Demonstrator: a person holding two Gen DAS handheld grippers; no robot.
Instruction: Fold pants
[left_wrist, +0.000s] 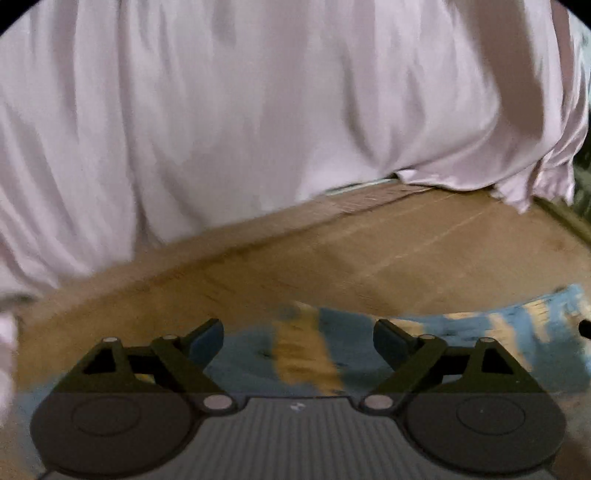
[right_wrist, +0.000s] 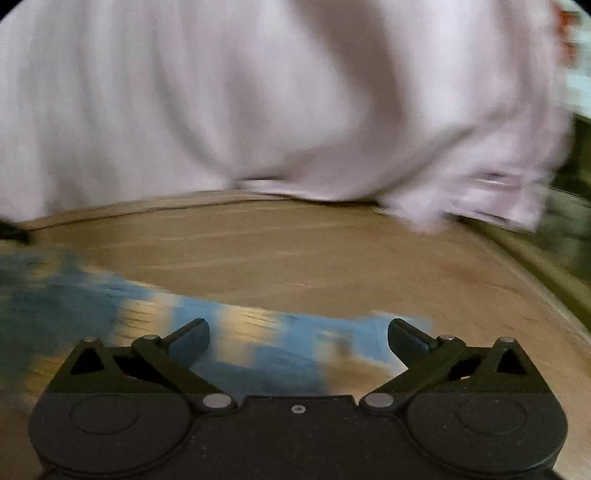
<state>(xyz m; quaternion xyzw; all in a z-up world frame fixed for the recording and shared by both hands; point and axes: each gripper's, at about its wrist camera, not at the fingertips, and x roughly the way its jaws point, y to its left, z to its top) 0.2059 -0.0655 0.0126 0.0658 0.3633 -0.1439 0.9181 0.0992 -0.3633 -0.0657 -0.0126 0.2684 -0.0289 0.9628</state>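
Since both views are smeared by motion, these lines keep to what reads clearly.

Pale cloth: 1 large pinkish-white sheet (left_wrist: 258, 110) fills the upper half of each view (right_wrist: 258, 92), hanging in folds with its lower edge at the far side of the counter; whether it is a drape or someone's clothing cannot be told.

Counter: 1 brown, cardboard-like surface (left_wrist: 406, 251), bare between the pale cloth and the near garment (right_wrist: 332, 258).

Pants: 1 blue garment with yellowish patches (left_wrist: 480, 332), lying flat on the counter directly below and just ahead of both grippers (right_wrist: 258, 354); its blurred edge runs across the near part of each view. Judged to be the pants of the task, though no leg or waistband can be made out.

Left gripper: 1 (left_wrist: 298, 341), jaws spread wide with nothing between them, hovering above the blue fabric.

Right gripper: 1 (right_wrist: 298, 341), jaws likewise apart and empty, over the garment's edge near the bare counter.

Fingers: 2 per gripper, 4 in all, dark with bluish pads (left_wrist: 207, 339).

Step in hand: judged an approach to the first grasp; no fold shows yet.

Doing it well: bring both grippers down on the same edge, well apart from each other, pinch only the layers meant to travel, lift evenly, and carry the edge over so the cloth lands flat without dragging the rest across the counter.
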